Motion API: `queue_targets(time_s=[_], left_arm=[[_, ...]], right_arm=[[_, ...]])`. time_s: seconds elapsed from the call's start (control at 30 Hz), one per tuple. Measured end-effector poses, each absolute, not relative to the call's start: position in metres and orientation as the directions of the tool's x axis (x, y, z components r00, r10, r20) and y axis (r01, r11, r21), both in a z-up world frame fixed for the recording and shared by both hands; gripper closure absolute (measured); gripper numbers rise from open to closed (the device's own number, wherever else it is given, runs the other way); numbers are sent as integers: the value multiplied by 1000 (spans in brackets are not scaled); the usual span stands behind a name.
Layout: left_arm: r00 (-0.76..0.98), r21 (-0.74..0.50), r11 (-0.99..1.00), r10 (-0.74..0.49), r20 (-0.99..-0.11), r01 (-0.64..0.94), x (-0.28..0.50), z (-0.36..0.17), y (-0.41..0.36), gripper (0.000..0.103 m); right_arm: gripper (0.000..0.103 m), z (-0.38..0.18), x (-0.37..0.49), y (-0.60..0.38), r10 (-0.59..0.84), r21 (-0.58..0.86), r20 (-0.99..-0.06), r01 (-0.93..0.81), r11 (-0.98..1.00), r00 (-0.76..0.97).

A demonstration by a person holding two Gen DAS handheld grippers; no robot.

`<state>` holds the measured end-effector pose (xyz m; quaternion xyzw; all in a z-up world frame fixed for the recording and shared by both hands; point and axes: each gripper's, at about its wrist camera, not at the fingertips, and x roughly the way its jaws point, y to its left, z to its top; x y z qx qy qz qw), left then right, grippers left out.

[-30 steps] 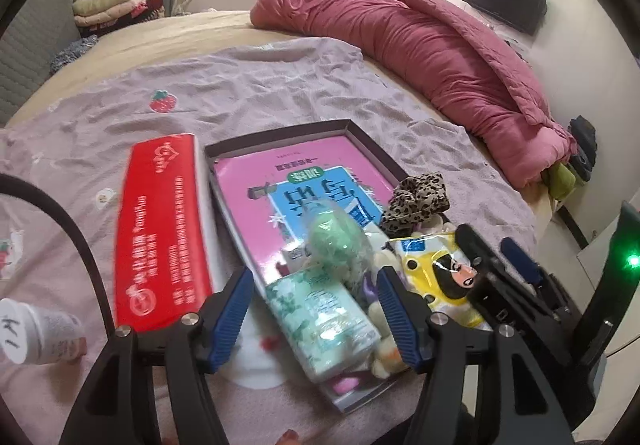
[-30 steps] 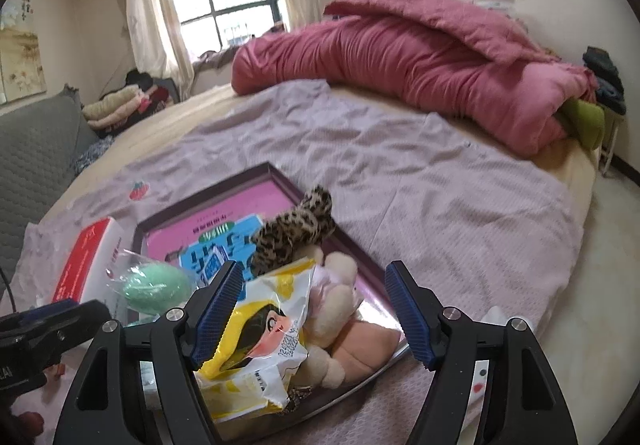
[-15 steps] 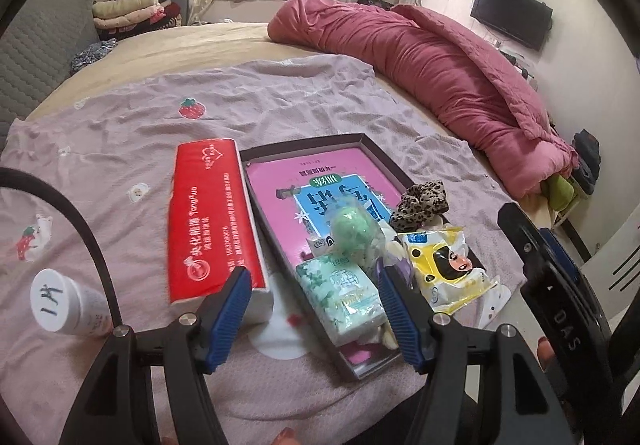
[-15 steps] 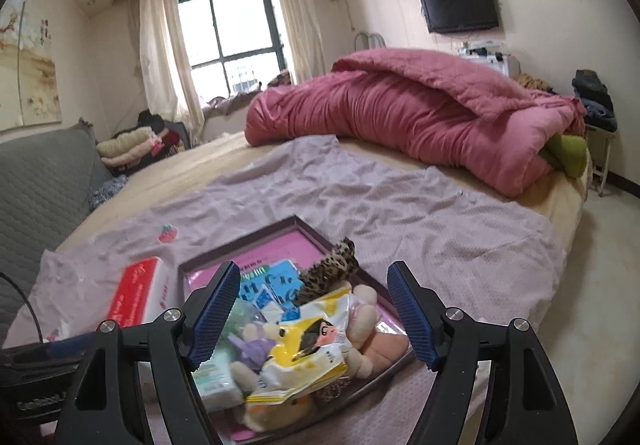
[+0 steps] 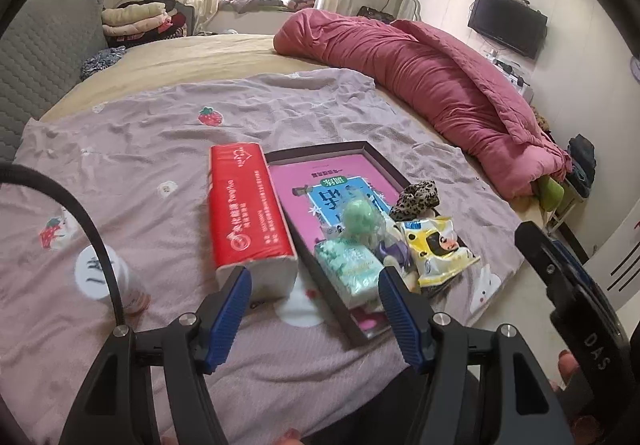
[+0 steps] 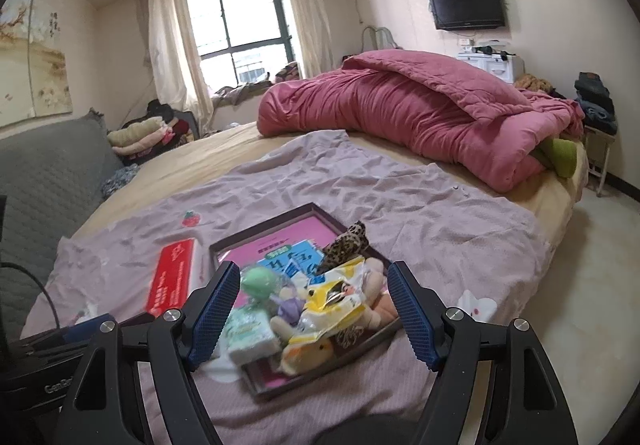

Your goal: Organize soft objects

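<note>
A dark shallow tray (image 5: pixel 332 151) (image 6: pixel 280 213) with a pink book in it lies on the lilac sheet. In its near end sit a green tissue pack (image 5: pixel 348 269) (image 6: pixel 248 333), a green ball in plastic (image 5: pixel 359 217) (image 6: pixel 260 283), a yellow snack bag (image 5: pixel 436 249) (image 6: pixel 336 301), a leopard scrunchie (image 5: pixel 418 199) (image 6: pixel 346 243) and plush toys (image 6: pixel 308 355). A red tissue pack (image 5: pixel 244 209) (image 6: pixel 172 279) lies left of the tray. My left gripper (image 5: pixel 314 315) and right gripper (image 6: pixel 314 315) are both open, empty, held above and short of the tray.
A small white-capped bottle (image 5: pixel 106 279) lies on the sheet at the left. A rolled pink duvet (image 5: pixel 424 85) (image 6: pixel 420 117) lies along the bed's far right. A grey sofa (image 6: pixel 40 173) stands at the left. The bed edge and floor (image 6: pixel 600 285) are at the right.
Both grippers have pulled back and up from the tray, so the tray and its objects look smaller and farther. Both stay open and empty. The objects have not moved.
</note>
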<state>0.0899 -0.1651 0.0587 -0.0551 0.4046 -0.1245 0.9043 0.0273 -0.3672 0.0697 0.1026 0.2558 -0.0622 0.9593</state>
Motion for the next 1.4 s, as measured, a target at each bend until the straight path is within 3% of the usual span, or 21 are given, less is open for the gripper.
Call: queue_targets(time_s=[0.67,1.1,1.4], left_arm=[[670,-196,966,-260,-695,171,40,80,-136,37],[644,-150,976,-217,-733,158,27,69,-138,37],[617,-133,975,-214,-757,175,25,55,-148,37]], right_arm=[[26,95,-11,-325,-74,41,-546,115,993,835],[26,56,-7,-332,-91,34,-661,150,988,745],[26,40,-8,-336,-68,49,-687,140,989,724]])
